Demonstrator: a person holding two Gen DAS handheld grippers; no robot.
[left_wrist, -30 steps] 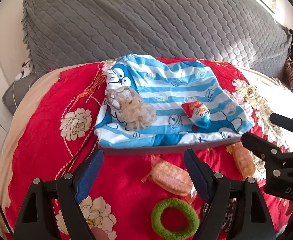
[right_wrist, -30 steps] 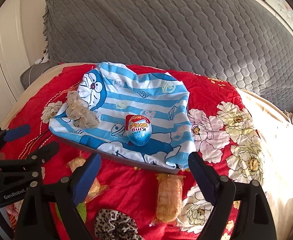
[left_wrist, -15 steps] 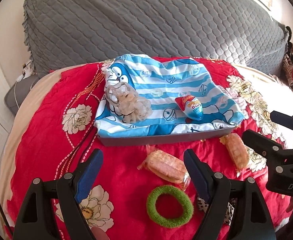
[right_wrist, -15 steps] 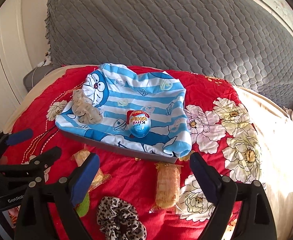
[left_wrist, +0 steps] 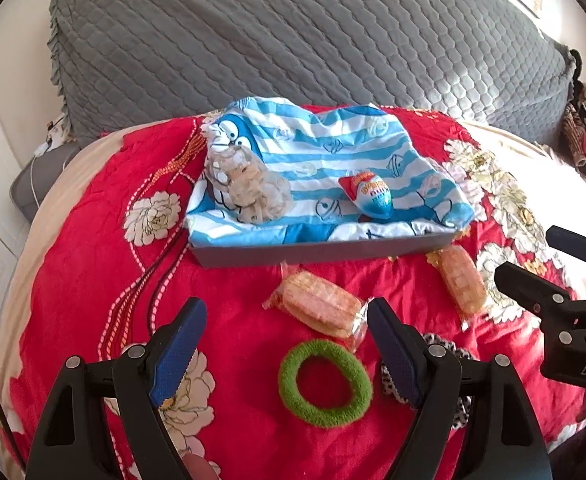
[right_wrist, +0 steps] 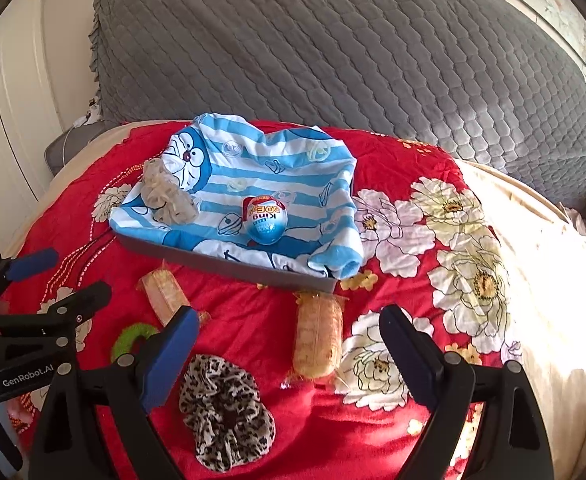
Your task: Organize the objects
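Observation:
A grey tray point(left_wrist: 321, 254) lined with a blue striped cartoon cloth point(left_wrist: 333, 148) holds a beige scrunchie point(left_wrist: 253, 188) and a blue chocolate egg point(left_wrist: 371, 196). In front of it lie two wrapped snack cakes point(left_wrist: 321, 304) point(left_wrist: 461, 280), a green hair ring point(left_wrist: 325, 384) and a leopard scrunchie point(right_wrist: 225, 404). My left gripper point(left_wrist: 285, 340) is open and empty above the green ring and near the cake. My right gripper point(right_wrist: 289, 344) is open and empty above the second cake point(right_wrist: 317, 336) and the leopard scrunchie.
Everything lies on a red floral bedspread point(left_wrist: 93, 264) on a bed. A large grey quilted pillow point(left_wrist: 293, 40) stands behind the tray. White cupboard doors point(right_wrist: 9, 100) are at the left. Each gripper shows in the other's view point(left_wrist: 565, 312) point(right_wrist: 33, 312).
Both grippers have pulled back toward me and lifted a little, so the tray looks farther away and the green ring and leopard scrunchie show more fully. Nothing was picked up.

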